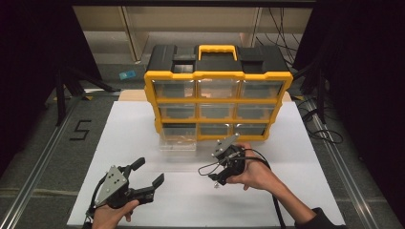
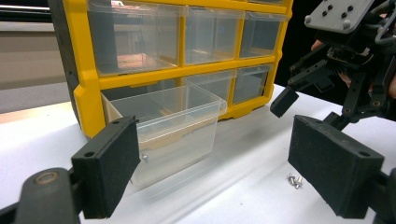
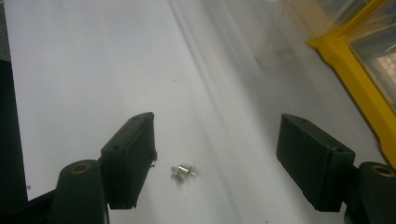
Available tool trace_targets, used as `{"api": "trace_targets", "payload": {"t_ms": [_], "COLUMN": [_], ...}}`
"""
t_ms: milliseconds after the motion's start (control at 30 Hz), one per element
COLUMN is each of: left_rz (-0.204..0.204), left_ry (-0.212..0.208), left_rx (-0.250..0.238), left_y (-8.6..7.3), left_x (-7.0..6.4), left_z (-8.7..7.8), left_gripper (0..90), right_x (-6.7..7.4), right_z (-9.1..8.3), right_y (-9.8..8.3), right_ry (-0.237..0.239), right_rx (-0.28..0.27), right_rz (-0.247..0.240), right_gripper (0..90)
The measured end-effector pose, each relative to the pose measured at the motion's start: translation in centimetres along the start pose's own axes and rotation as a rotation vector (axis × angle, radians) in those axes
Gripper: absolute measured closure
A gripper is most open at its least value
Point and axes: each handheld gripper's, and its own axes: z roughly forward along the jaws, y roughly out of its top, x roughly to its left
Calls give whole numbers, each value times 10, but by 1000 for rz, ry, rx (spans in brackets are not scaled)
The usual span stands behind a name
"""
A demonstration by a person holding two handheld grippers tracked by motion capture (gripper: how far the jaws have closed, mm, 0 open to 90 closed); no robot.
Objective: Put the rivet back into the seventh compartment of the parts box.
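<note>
Where fingers (image 3: 215, 163) gape, screws (image 3: 183, 172) (tiny), drawer (image 2: 170, 128)

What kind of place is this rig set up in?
Probably a lab or workshop recording station, not a home. A white table carries a yellow parts organizer with clear drawers, one drawer pulled out, and small screws lie loose. Floor rails and trailing cables surround it.

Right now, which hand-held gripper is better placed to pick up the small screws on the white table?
Right. The right hand-held gripper hangs open with the screws between its jaws; the left hand-held gripper sits off to the side.
</note>
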Motion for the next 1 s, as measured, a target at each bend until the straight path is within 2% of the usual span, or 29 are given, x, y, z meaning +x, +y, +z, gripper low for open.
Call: {"api": "trace_targets", "payload": {"t_ms": [233, 533, 600, 800, 1000], "left_rz": [-1, 2, 2, 2, 3], "left_ry": [0, -1, 0, -1, -1], "left_rx": [-1, 0, 0, 0, 0], "left_y": [0, 0, 0, 0, 0], "left_x": [0, 0, 0, 0, 0], "left_z": [0, 0, 0, 0, 0], "left_gripper": [162, 162, 162, 162, 162], "right_x": [-1, 2, 3, 3, 1], "right_z": [6, 13, 16, 26, 34], "right_y": [-5, -8, -9, -12, -13], "right_ry": [26, 24, 35, 30, 29], "right_rx": [36, 82, 98, 147, 170], "right_rz": [-5, 3, 4, 4, -2], "right_gripper": [289, 290, 291, 327, 387]}}
